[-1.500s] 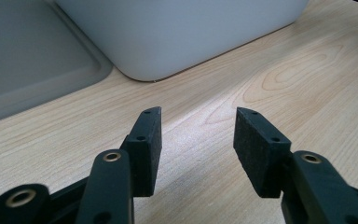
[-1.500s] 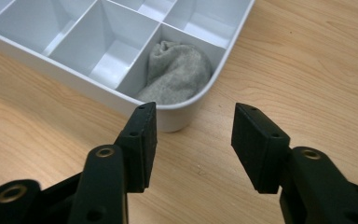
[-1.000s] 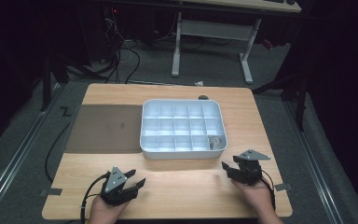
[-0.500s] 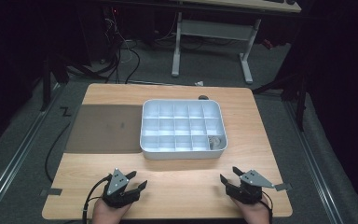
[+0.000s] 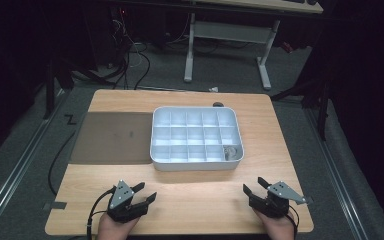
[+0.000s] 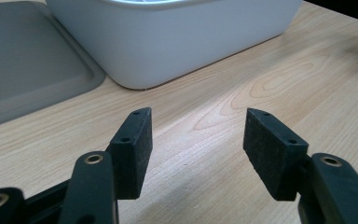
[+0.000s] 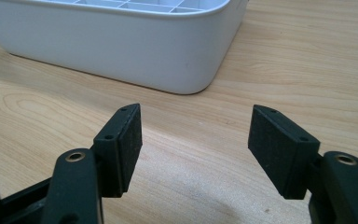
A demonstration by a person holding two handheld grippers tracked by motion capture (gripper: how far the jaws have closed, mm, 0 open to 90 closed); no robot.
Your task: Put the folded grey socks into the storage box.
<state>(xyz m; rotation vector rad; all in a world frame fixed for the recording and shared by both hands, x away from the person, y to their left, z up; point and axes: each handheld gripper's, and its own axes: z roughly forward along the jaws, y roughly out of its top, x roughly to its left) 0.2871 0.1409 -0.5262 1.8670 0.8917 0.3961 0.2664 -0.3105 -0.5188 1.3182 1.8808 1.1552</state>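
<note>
From up here I see bare counter [image 5: 200, 192] between my left hand-held gripper [image 5: 142, 194] and my right hand-held gripper [image 5: 254, 187], an open strip with nothing lying on it. Ahead of both stands the white tray [image 5: 196, 165]; its near wall blocks any straight, low push forward. To the tray's left lies a flat grey mat [image 5: 112, 137], touching the tray's side and low enough to pass over. Right of the tray there is a free band of wood out to the counter edge. Behind the tray a small dark object [image 5: 218, 104] sits near the far edge.
</note>
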